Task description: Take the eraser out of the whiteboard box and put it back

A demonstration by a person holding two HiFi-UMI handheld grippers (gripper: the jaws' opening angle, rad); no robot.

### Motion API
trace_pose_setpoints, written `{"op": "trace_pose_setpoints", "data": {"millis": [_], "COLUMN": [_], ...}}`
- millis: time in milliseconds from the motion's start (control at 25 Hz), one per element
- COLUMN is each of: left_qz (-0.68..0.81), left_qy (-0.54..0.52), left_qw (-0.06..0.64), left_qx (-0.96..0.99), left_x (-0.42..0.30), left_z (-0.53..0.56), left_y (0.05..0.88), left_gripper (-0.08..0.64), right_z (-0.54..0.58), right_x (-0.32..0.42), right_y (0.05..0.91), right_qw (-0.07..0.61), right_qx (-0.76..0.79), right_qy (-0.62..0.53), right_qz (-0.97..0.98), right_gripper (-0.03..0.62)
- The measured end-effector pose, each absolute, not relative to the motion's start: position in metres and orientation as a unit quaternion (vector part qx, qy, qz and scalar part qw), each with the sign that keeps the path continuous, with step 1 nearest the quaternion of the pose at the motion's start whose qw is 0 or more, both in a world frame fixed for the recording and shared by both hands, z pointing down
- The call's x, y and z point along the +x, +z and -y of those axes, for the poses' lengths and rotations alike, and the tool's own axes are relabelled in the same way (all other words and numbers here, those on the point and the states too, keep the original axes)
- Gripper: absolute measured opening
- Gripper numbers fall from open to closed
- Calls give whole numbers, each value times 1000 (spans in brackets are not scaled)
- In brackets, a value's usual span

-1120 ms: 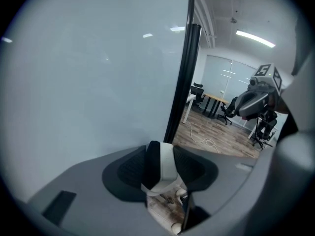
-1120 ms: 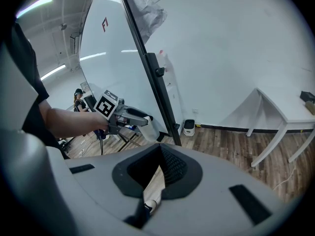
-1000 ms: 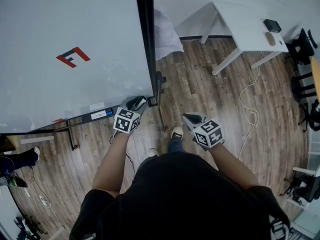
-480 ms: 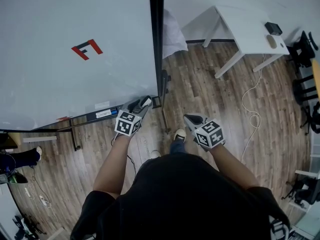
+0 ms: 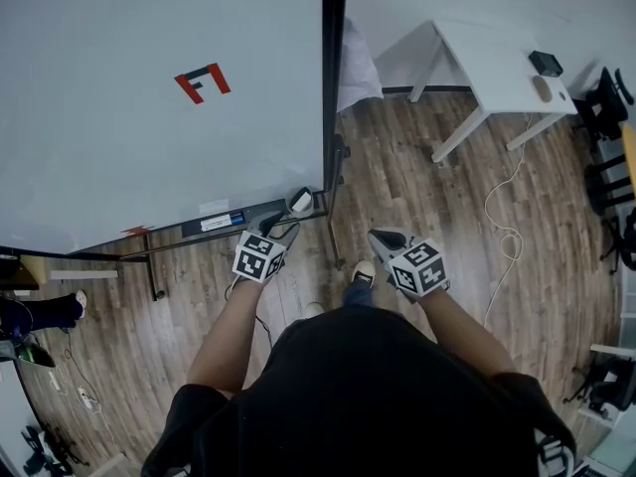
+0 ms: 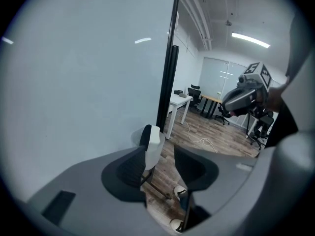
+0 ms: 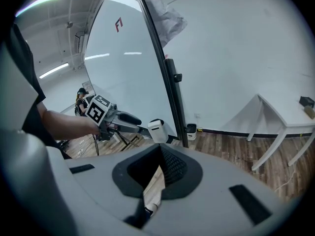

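Note:
A white eraser (image 5: pixel 301 201) with a black felt side stands at the right end of the whiteboard's tray (image 5: pixel 189 231), near the board's lower right corner. My left gripper (image 5: pixel 281 229) is open just short of it, apart from it. In the left gripper view the eraser (image 6: pixel 152 144) rises beyond the left finger, and only floor shows between the jaws (image 6: pixel 160 157). The right gripper view shows the eraser (image 7: pixel 158 130) just past the left gripper (image 7: pixel 135 123). My right gripper (image 5: pixel 383 237) hangs to the right over the floor, its fingertips (image 7: pixel 160 151) meeting on nothing.
The whiteboard (image 5: pixel 149 147) fills the upper left, on a black frame post (image 5: pixel 333 87) with a floor leg (image 5: pixel 333 237). A blue marker (image 5: pixel 236 218) lies in the tray. A white table (image 5: pixel 497 63), a floor cable (image 5: pixel 502 217) and office chairs (image 5: pixel 606 97) stand right.
My left gripper has drawn back from the tray's right end. The eraser, covered by its fingers before, now stands uncovered there. The right gripper has hardly moved.

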State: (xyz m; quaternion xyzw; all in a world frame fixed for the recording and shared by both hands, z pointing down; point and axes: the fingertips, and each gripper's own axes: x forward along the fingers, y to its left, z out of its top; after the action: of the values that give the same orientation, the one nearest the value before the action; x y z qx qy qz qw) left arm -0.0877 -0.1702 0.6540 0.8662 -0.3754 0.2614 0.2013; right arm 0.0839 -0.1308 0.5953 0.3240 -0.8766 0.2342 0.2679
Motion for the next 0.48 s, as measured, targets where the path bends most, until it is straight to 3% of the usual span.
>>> {"op": "trace_pose_setpoints", "data": {"millis": [240,480], "left_qz": [379,394], "left_qy": [218,206], "left_qw": [229,212], "left_qx": [870,870], "left_x": [-96,-116], "left_z": [156,145], "left_y": [640,623], "left_gripper": [181,181], "right_z": [128,122], "right_x": [75,66], "right_y": [587,581], "right_qw": [263,269], "right_qx": [327,325], "right_qy": [223,211], "right_qz": [880,882], "right_gripper": [-6,-6]}}
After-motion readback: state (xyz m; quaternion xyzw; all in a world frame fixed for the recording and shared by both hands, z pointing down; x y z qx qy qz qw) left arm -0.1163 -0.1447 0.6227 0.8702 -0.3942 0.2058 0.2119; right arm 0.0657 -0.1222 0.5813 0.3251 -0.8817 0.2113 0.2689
